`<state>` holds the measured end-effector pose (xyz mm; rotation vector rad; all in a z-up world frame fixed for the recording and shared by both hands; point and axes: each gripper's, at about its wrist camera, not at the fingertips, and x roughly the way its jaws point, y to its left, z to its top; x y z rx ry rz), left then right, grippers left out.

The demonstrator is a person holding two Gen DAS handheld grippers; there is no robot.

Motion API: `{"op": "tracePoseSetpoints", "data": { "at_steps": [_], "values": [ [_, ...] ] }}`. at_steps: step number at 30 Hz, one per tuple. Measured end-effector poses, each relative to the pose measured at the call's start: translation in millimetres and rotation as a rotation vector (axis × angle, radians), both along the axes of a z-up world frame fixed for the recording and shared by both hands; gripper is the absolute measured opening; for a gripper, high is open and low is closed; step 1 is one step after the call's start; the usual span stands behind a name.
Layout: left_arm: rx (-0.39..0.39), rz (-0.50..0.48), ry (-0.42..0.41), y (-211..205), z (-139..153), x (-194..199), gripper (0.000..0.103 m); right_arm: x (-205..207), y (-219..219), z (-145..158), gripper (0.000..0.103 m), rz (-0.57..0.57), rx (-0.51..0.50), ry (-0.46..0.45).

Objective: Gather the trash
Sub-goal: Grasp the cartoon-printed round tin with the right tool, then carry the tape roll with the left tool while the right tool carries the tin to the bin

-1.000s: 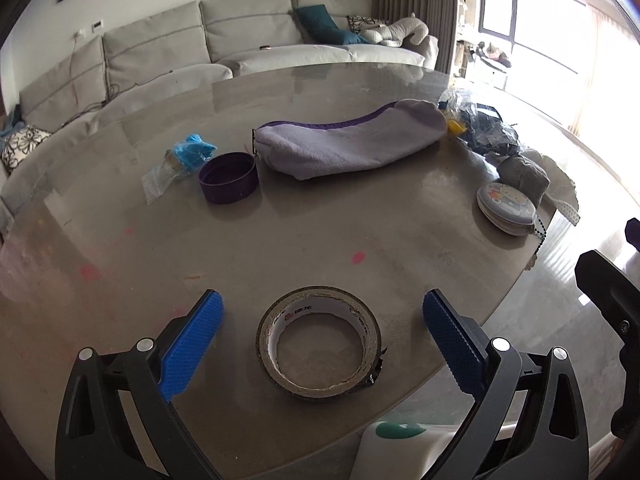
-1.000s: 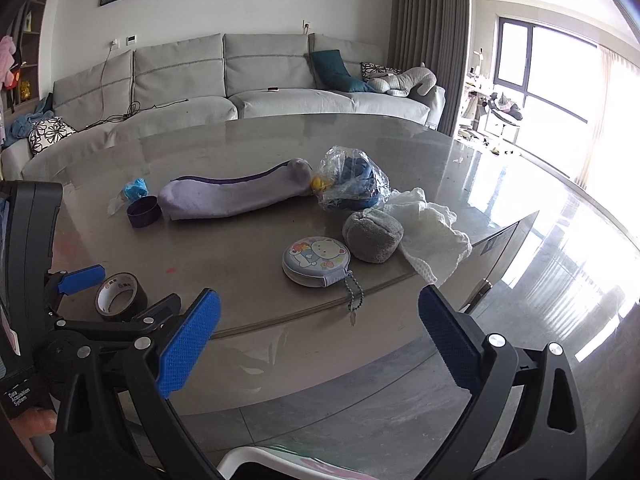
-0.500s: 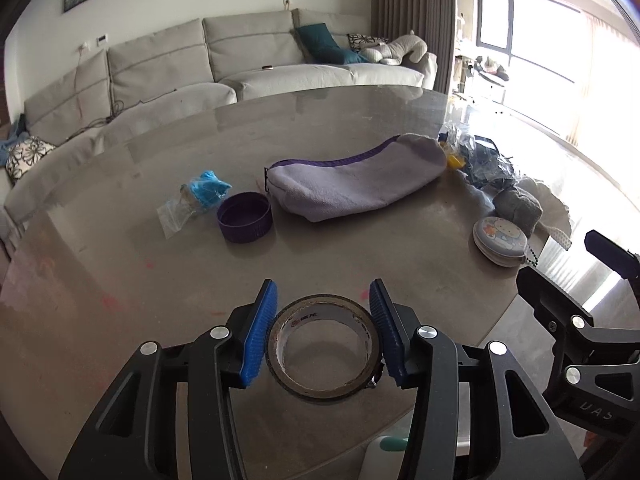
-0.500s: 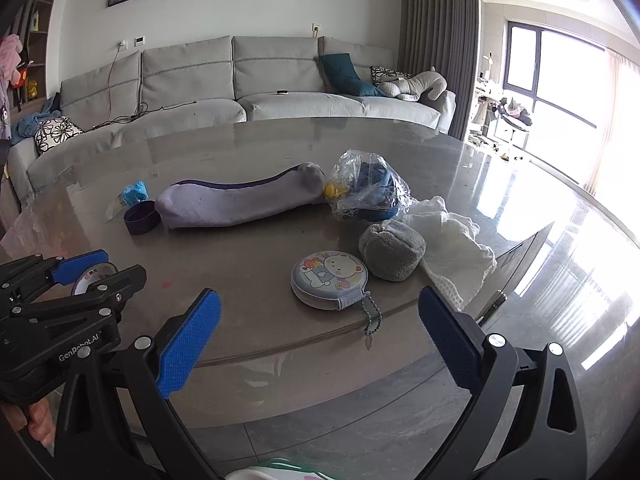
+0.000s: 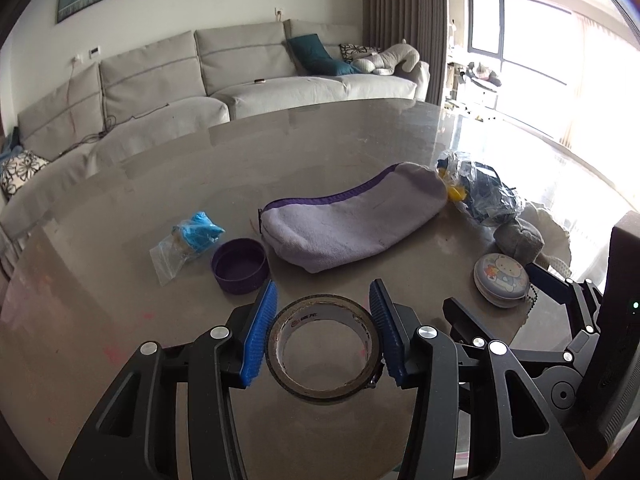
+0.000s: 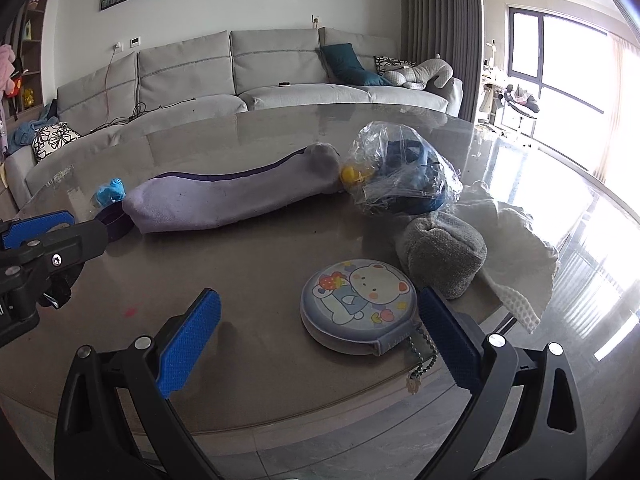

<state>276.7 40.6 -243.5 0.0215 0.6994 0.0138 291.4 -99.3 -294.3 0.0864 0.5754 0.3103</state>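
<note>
At the far left of the table point(image 5: 120, 312), a clear zip bag point(image 5: 182, 246) holds something blue and crumpled, and the purple bowl point(image 5: 239, 266) beside it sits empty. Your left gripper point(image 5: 322, 334) is clamped on the tape roll point(image 5: 323, 350), its blue pads pressed to both sides, near the table's front edge. To the right, a crinkled clear bag point(image 6: 396, 176) holds dark blue and yellow items. Only your right view shows the white cloth point(image 6: 516, 248) plainly; there your right gripper point(image 6: 320, 340) stands wide open, the round zip case point(image 6: 358, 312) between its pads, untouched.
</note>
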Motion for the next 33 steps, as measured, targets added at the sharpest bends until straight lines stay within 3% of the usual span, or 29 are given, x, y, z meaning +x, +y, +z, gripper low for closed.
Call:
{"op": "tracePoseSetpoints", "data": {
  "at_steps": [5, 7, 9, 12, 20, 33],
  "values": [
    [-0.010, 0.002, 0.007, 0.9, -4.1, 2.1, 0.048, -0.3, -0.8, -3.7, 0.095, -0.004, 0.018, -0.018],
    [-0.011, 0.001, 0.003, 0.8, -4.3, 2.8, 0.048, -0.4, -2.5, -3.5, 0.088, -0.013, 0.023, -0.024],
    [-0.010, 0.000, -0.001, 0.6, -4.3, 2.9, 0.048, 0.1, -7.0, -3.2, 0.070, -0.022, 0.026, -0.028],
    [-0.023, 0.003, -0.006, 2.2, -3.2, 2.5, 0.048, 0.7, -11.1, -2.3, 0.058, -0.028, 0.024, -0.029],
    [-0.021, 0.000, -0.021, 0.1, 0.5, -2.2, 0.048, -7.9, -12.0, 3.4, 0.057, -0.001, 0.016, -0.028],
    [-0.010, -0.038, -0.091, -11.5, 25.7, -28.5, 0.048, -63.1, -25.7, 64.2, 0.057, -0.003, 0.025, -0.131]
  ]
}}
